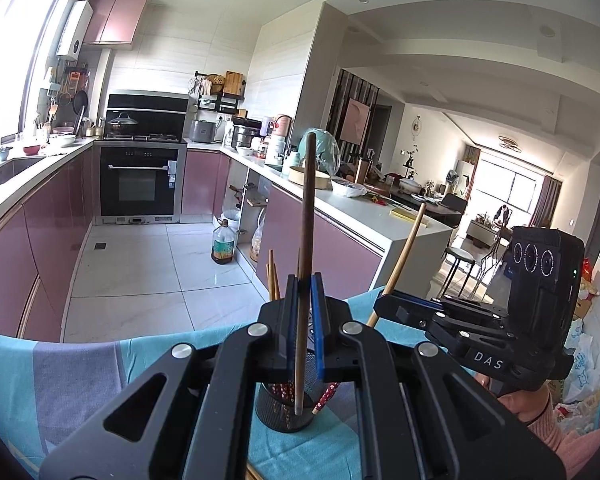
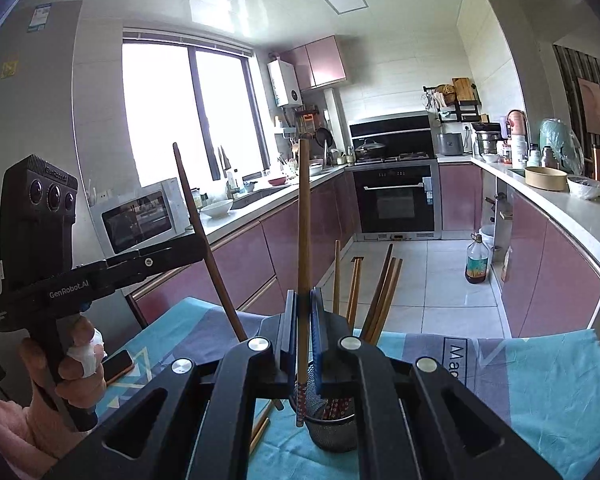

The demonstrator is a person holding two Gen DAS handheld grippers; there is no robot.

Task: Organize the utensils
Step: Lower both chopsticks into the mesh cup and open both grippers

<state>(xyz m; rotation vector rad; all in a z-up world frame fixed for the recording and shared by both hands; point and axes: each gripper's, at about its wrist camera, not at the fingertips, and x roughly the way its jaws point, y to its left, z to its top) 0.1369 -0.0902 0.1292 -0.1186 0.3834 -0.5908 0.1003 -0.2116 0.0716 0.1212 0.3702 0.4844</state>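
A black mesh utensil holder (image 1: 284, 408) stands on a teal and grey cloth (image 1: 80, 380) and holds several chopsticks. My left gripper (image 1: 304, 320) is shut on a dark brown chopstick (image 1: 306, 220), held upright with its lower tip inside the holder. My right gripper (image 2: 304, 332) is shut on a light wooden chopstick (image 2: 303, 220) with a patterned red tip, held upright at the holder's (image 2: 332, 428) left rim. The right gripper also shows in the left wrist view (image 1: 384, 300), and the left gripper in the right wrist view (image 2: 204, 246).
More chopsticks (image 2: 260, 432) lie on the cloth (image 2: 540, 392) left of the holder. A phone (image 2: 118, 364) lies on the cloth near my left hand. Kitchen counters (image 1: 364, 212), an oven (image 1: 140, 184) and an oil bottle (image 1: 223, 246) stand beyond the table.
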